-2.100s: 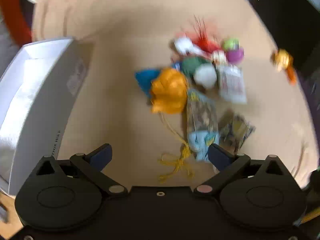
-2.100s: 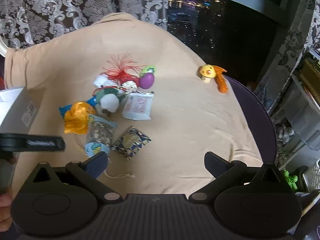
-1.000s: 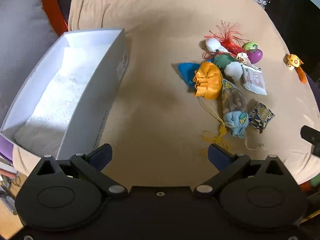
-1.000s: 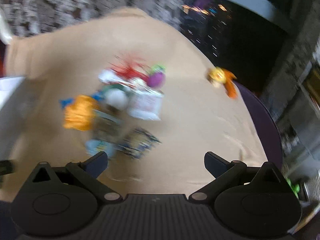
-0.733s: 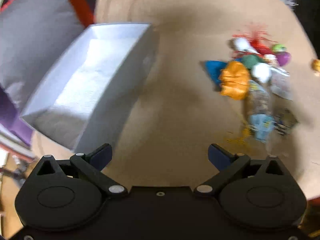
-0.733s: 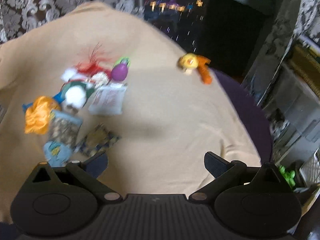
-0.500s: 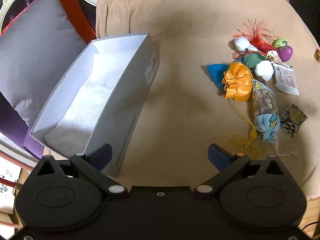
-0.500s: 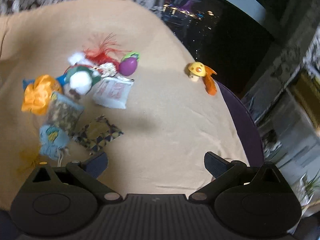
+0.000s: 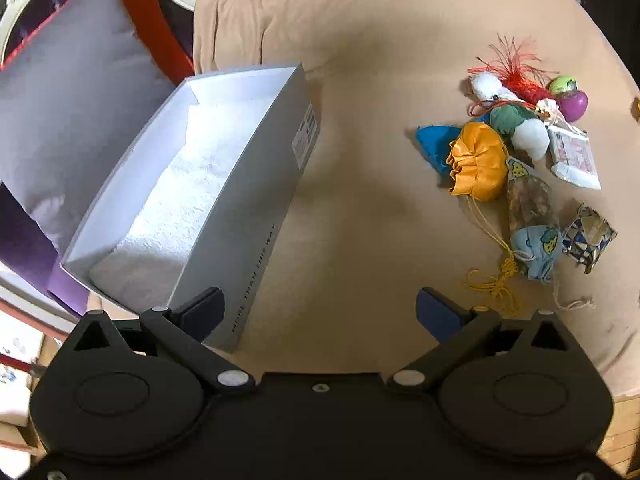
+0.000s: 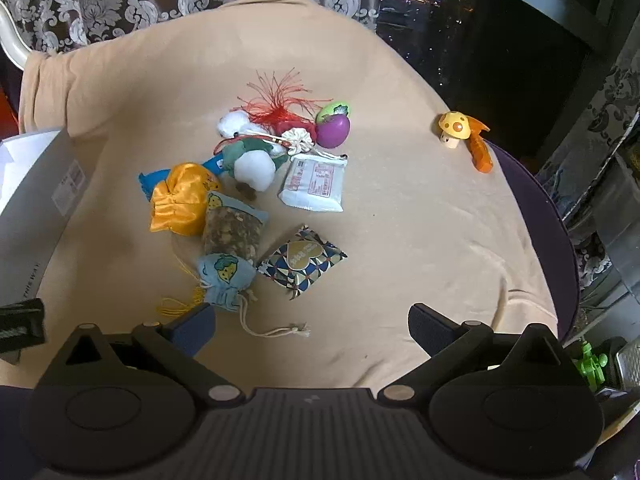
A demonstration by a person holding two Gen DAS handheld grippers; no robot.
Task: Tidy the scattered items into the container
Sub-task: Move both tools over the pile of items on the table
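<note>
Surveying: nothing boxed yet; both grippers' fingers spread, empty.
Box [image 9: 256,216]: 9 o'clock.
Next: grasp blue pouch [image 10: 226,282], 12 o'clock.

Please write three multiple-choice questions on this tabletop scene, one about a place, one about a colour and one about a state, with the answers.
1. Where does the mushroom toy lie?
A. inside the box
B. apart from the pile, near the table's far right edge
C. under the orange satin pouch

2. What colour is the egg-shaped toy beside the red tassel?
A. purple
B. black
C. brown

3. What is the state of the grey box?
A. shut with a lid
B. open, none of the scattered items inside
C. open and full of toys

Answers: 1 B, it sits alone by an orange piece, clear of the cluster. 2 A, its body is purple under a green cap. 3 B, only white lining shows inside, and both grippers, left and right, have open, empty jaws.
</note>
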